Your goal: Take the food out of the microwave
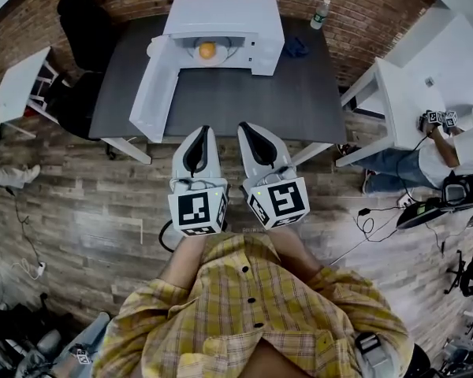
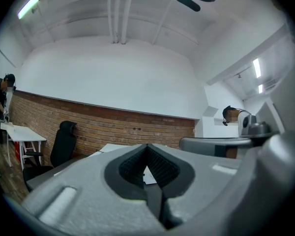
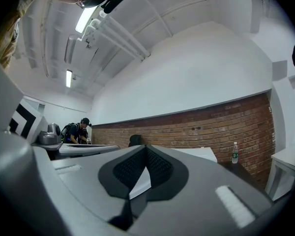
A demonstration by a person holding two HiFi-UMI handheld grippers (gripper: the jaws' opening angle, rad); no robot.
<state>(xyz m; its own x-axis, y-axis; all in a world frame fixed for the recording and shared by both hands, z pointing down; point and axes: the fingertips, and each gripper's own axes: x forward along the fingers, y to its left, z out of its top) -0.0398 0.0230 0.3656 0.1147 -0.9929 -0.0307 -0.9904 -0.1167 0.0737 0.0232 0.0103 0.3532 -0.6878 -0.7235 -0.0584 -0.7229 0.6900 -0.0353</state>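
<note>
A white microwave stands at the back of a dark grey table, with its door swung open toward the front left. Inside it, an orange piece of food lies on a white plate. My left gripper and right gripper hover side by side at the table's near edge, well short of the microwave. Both point level at it, shut, with nothing between the pads. In the left gripper view the jaws meet in front of the microwave. The right gripper view shows its jaws shut too.
A water bottle and a blue object sit at the table's back right. A black chair and a white side table stand at the left. Another white table and a seated person are at the right.
</note>
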